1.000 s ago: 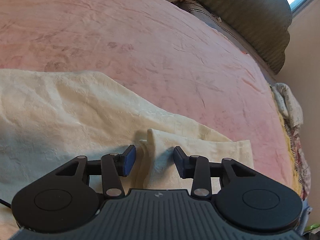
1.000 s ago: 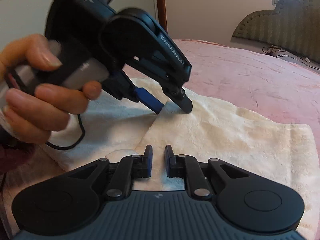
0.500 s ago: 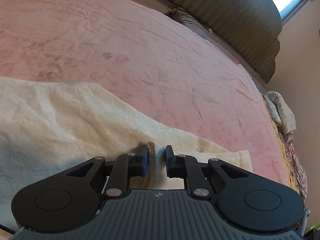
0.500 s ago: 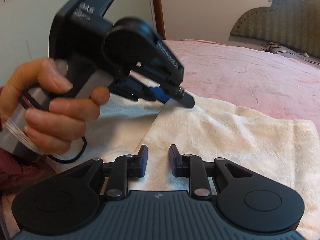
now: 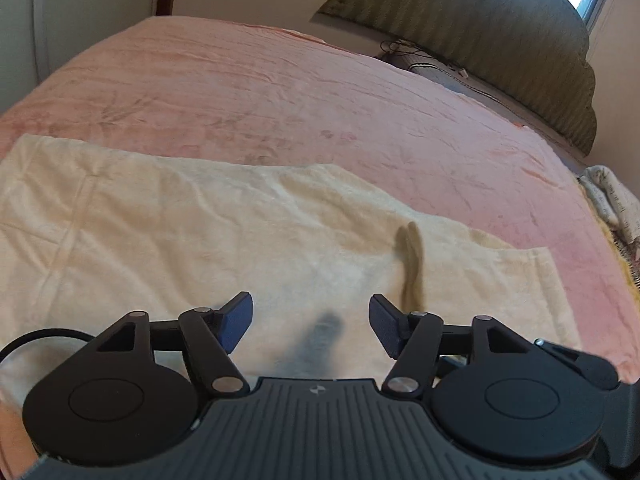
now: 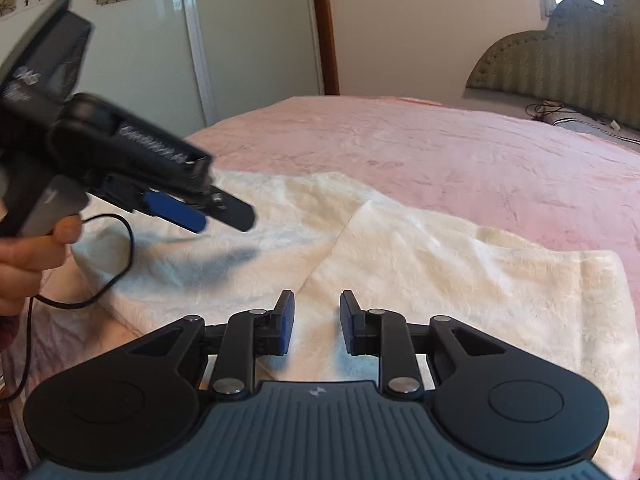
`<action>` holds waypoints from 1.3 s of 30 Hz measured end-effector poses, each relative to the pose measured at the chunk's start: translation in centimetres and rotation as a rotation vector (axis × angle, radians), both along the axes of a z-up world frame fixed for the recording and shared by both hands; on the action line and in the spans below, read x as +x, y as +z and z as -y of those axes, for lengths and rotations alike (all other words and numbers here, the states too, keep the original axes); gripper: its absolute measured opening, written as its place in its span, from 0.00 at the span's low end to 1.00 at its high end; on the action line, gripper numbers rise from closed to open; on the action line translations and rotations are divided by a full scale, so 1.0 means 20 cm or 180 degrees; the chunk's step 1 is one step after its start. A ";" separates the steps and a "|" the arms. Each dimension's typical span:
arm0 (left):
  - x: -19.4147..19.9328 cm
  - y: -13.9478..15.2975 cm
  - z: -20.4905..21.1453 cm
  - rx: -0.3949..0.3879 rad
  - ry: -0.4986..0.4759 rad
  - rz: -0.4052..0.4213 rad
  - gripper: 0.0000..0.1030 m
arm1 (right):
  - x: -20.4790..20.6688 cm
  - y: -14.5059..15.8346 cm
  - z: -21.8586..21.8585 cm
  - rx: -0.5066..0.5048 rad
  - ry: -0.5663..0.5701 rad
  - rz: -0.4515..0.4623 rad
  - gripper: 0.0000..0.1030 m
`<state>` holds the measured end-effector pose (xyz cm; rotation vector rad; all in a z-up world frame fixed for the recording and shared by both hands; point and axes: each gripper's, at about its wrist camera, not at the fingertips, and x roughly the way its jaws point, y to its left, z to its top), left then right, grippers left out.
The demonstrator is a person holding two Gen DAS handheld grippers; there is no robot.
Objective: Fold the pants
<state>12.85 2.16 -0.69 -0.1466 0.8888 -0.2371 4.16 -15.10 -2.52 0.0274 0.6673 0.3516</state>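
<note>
Cream fleece pants (image 5: 200, 240) lie spread on the pink bedspread (image 5: 280, 92). They also show in the right wrist view (image 6: 440, 264), with one layer's edge running diagonally across them. My left gripper (image 5: 311, 326) is open and empty, held above the cloth; a small raised ridge of fabric (image 5: 410, 264) stands just ahead of its right finger. In the right wrist view the left gripper (image 6: 218, 216) hovers above the pants at the left. My right gripper (image 6: 317, 326) is open and empty, low over the pants' near edge.
A padded olive headboard (image 5: 500, 40) stands at the far end of the bed, with a cable and a small device (image 5: 424, 65) below it. Patterned bedding (image 5: 612, 200) hangs at the right edge. A wardrobe and door frame (image 6: 248, 40) stand behind the bed.
My left gripper closed on a pinch of cloth, then opened wide and lifted back, leaving a ridge. My right gripper has opened a little wider.
</note>
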 end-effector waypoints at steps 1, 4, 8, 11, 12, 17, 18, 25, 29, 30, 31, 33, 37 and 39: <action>-0.01 -0.03 0.00 0.0114 0.0036 -0.0005 0.70 | 0.01 -0.03 0.00 -0.0014 -0.0019 -0.0052 0.23; -0.04 -0.05 -0.02 0.0237 0.0091 0.0011 0.68 | 0.02 -0.04 0.02 0.0118 -0.0143 -0.0077 0.24; -0.11 0.06 -0.11 0.0292 0.0275 0.0357 0.71 | -0.01 -0.01 0.01 0.0078 -0.0143 0.0052 0.34; -0.12 0.06 -0.20 0.0399 0.0384 0.0372 0.80 | 0.01 -0.05 0.00 -0.0017 -0.0189 -0.0017 0.49; -0.12 0.04 -0.23 0.0466 0.0450 0.0287 0.80 | 0.01 -0.04 0.00 0.0031 -0.0221 -0.0016 0.49; -0.18 -0.01 -0.39 0.0437 0.0703 0.0228 0.80 | -0.01 0.07 -0.09 0.0015 -0.0054 0.0255 0.49; -0.18 -0.01 -0.40 0.0505 0.0750 0.0226 0.80 | 0.00 0.08 -0.12 0.0007 0.0025 0.0250 0.49; -0.19 0.00 -0.43 0.0617 0.0783 0.0256 0.80 | 0.05 0.07 -0.34 -0.0087 0.0416 0.0145 0.49; -0.19 -0.01 -0.43 0.0621 0.0778 0.0256 0.80 | 0.03 0.05 -0.42 -0.0232 0.0537 0.0152 0.49; -0.19 -0.02 -0.44 0.0620 0.0777 0.0261 0.80 | 0.03 0.04 -0.43 -0.0256 0.0533 0.0129 0.49; -0.19 -0.02 -0.44 0.0627 0.0776 0.0264 0.80 | 0.04 0.02 -0.44 -0.0266 0.0534 0.0085 0.49; -0.19 -0.02 -0.44 0.0638 0.0769 0.0264 0.80 | 0.06 -0.02 -0.44 -0.0276 0.0541 -0.0064 0.52; -0.20 -0.02 -0.46 0.0697 0.0768 0.0271 0.81 | 0.06 -0.02 -0.45 -0.0266 0.0506 -0.0100 0.53; -0.21 -0.01 -0.49 0.0707 0.0795 0.0283 0.81 | 0.06 0.01 -0.48 -0.0301 0.0550 -0.0018 0.53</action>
